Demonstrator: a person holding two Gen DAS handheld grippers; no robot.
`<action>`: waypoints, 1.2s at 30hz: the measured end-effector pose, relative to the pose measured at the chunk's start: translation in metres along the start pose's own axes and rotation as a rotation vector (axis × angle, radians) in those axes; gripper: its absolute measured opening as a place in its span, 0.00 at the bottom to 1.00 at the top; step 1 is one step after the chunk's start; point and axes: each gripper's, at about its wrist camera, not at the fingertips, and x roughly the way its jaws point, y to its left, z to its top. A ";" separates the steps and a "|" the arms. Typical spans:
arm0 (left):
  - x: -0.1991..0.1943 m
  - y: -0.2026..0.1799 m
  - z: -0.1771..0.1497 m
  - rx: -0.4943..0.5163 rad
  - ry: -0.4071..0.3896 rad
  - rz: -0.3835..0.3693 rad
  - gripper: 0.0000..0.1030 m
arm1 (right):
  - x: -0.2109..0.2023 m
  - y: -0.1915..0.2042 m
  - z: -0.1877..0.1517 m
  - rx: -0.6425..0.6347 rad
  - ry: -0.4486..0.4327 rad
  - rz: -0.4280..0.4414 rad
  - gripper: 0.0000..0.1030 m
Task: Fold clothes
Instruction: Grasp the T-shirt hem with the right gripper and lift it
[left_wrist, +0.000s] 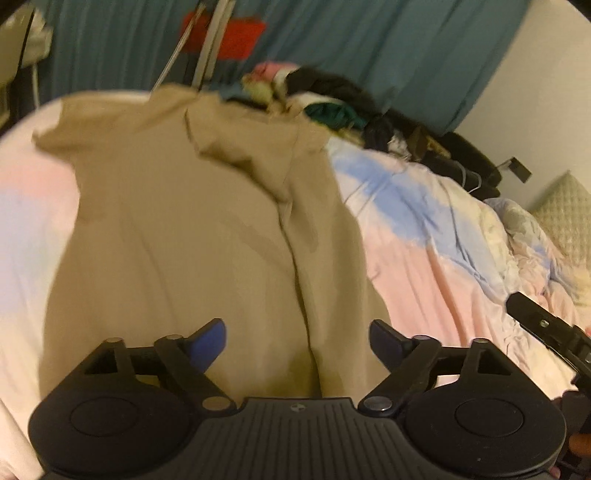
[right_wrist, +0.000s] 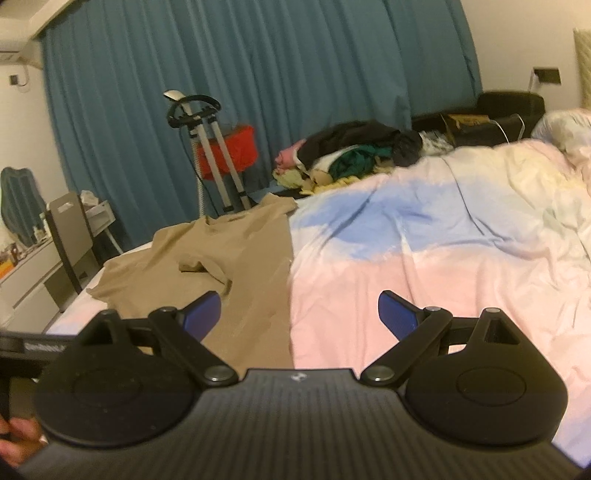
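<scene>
Showing only rightward: clothes pile (right_wrist: 354, 151), steamer stand (right_wrist: 207, 147).

Both feeds reach me dim and warm-tinted, lit by soft indoor light with no source in frame. I see no glare. Shadows are faint: shallow ones in the folds of the beige garment (left_wrist: 192, 236) and in the creases of the bedcover (right_wrist: 424, 251). The left wrist view is smeared by motion blur throughout, worst at centre and upper left. The right wrist view is sharper, though the teal curtain (right_wrist: 258, 92) reads soft. Fisheye bending curves the edges in both, and dark vignetting cuts the corners. Colour noise is visible in the dark areas.
</scene>
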 end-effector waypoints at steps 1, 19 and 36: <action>-0.004 -0.004 -0.002 0.044 -0.020 0.017 0.97 | 0.000 0.003 -0.002 -0.013 -0.011 0.004 0.91; -0.082 0.106 -0.003 -0.119 -0.267 0.190 1.00 | 0.195 0.190 0.012 -0.423 0.194 0.268 0.91; -0.030 0.193 0.000 -0.390 -0.214 0.387 0.98 | 0.379 0.406 -0.047 -0.695 0.134 0.421 0.50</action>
